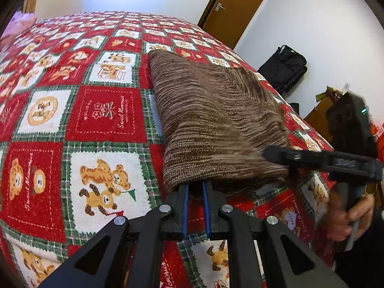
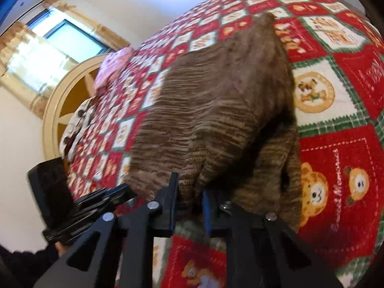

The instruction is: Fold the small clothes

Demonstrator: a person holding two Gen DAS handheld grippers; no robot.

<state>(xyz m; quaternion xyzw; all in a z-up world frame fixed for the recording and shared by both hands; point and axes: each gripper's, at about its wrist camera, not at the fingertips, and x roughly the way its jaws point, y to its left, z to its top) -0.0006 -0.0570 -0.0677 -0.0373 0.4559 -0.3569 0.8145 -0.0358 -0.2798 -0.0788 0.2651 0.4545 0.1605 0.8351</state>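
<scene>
Here, from the left wrist, the left tool (image 1: 195, 187) sits at six o'clock with its two blue-lined fingers pushed into the near hem of the sweater (image 1: 211, 120), clenched on the knit. The sweater is a brown, streaky piece, folded into a long slab that runs from the tool up toward twelve o'clock across the bed (image 1: 72, 120), which wears a red, white and green teddy-bear quilt. At three o'clock the right tool (image 1: 278, 154) reaches in from the side, its tips touching the sweater's near right corner; from this angle I cannot tell how its fingers stand. A hand (image 1: 348, 216) grips its handle near four o'clock. A black bag (image 1: 284, 68) leans on the wall at two o'clock, and a brown door (image 1: 237, 7) stands at one o'clock.

From the right wrist, blurred, the right tool (image 2: 189, 192) is at six o'clock, its fingers close together with a fold of the sweater (image 2: 216, 100) pinched between them. The sweater fills the middle and stretches toward one o'clock over the bed (image 2: 336, 91), with a second layer sagging at four o'clock. The left tool (image 2: 124, 195) shows at eight o'clock, just beside the sweater's edge. A pink pillow (image 2: 115, 64) lies at ten o'clock, with a window (image 2: 72, 36) beyond it.
</scene>
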